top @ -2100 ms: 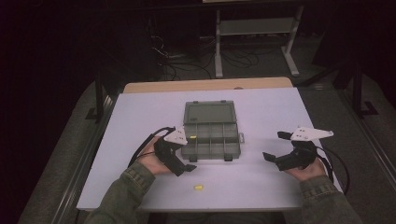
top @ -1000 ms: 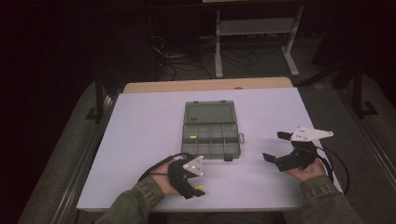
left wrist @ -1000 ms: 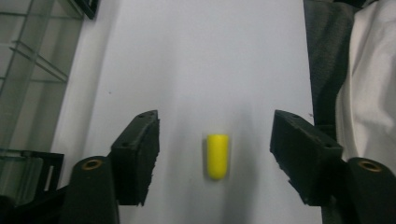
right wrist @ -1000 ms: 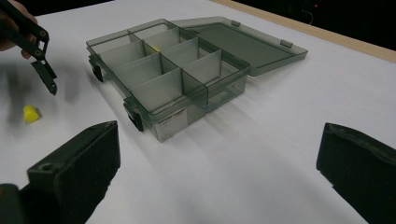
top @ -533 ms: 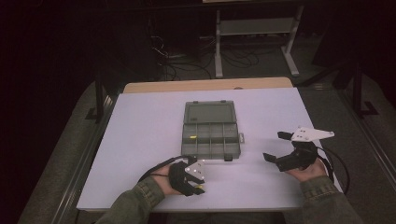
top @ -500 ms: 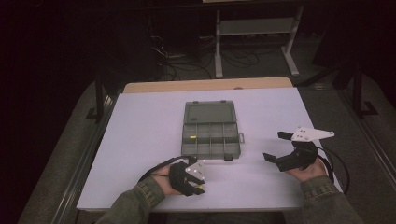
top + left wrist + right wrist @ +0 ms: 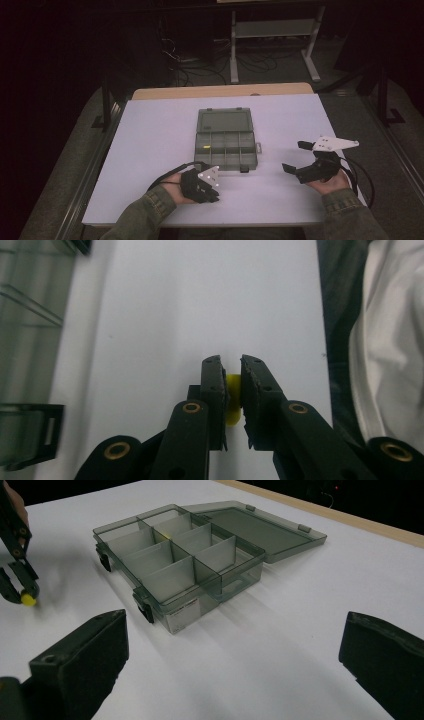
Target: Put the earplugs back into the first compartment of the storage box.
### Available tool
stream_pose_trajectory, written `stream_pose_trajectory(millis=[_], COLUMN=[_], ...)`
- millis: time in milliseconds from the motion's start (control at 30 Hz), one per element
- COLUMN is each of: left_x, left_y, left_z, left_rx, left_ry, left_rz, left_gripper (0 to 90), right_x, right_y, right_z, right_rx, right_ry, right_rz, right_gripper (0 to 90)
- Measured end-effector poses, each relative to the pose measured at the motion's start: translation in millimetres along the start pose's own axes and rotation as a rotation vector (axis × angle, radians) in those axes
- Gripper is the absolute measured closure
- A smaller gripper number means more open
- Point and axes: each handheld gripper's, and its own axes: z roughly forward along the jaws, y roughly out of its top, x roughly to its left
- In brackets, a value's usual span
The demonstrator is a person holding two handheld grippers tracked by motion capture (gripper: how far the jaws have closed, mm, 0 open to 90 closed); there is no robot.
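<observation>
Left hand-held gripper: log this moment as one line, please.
left hand-held gripper: jaws just closed on yellow piece | right hand-held gripper: open, holding nothing | compartment box: lid open

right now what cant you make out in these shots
- Small yellow piece, left gripper view: the jaws of the left gripper cover most of it, so its shape is unclear.
- Yellow item in the box, high view: too small to identify.
- Box, left gripper view: cut off by the left edge.
</observation>
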Motion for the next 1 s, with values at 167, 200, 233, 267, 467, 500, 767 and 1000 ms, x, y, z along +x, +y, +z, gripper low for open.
stream_pose_trajectory(millis=[167, 200, 233, 267, 467, 500, 767, 1000], left_x=[1.9, 2.5, 3.3, 4.4, 15.5, 17.6, 33.3, 52.5], left_y=[2.4, 3.5, 4.8, 6.4, 13.8, 15.1, 26.8, 26.0], left_z=[-15.5, -18.8, -21.9, -25.5, -46.6, -49.3, -72.2, -85.0], left_rx=[-0.023, -0.026, -0.032, -0.034, -0.065, -0.059, -0.045, -0.068], left_ry=[0.022, 0.025, 0.03, 0.037, 0.066, 0.07, 0.12, 0.17], left_rz=[0.004, 0.007, 0.009, 0.012, 0.013, 0.016, 0.026, -0.014], left_gripper=[80.5, 80.5, 80.5, 80.5, 80.5, 80.5, 80.8, 81.0], right_x=[-0.2, -0.1, 0.0, -0.1, -0.4, -0.4, -0.4, -0.6], right_y=[-0.1, -0.1, -0.1, -0.1, 0.0, -0.1, -0.1, -0.1], right_z=[0.2, 0.2, 0.3, 0.3, -0.4, -0.5, 0.0, 0.1], right_rx=[0.002, 0.002, 0.003, 0.003, -0.002, -0.002, 0.003, 0.002], right_ry=[-0.001, -0.001, -0.001, -0.002, -0.004, -0.004, -0.002, -0.001], right_rz=[0.0, -0.001, 0.0, 0.001, 0.002, 0.004, 0.004, 0.002], right_gripper=[0.0, 0.0, 0.0, 0.0, 0.0, 0.0, 0.0, 0.0])
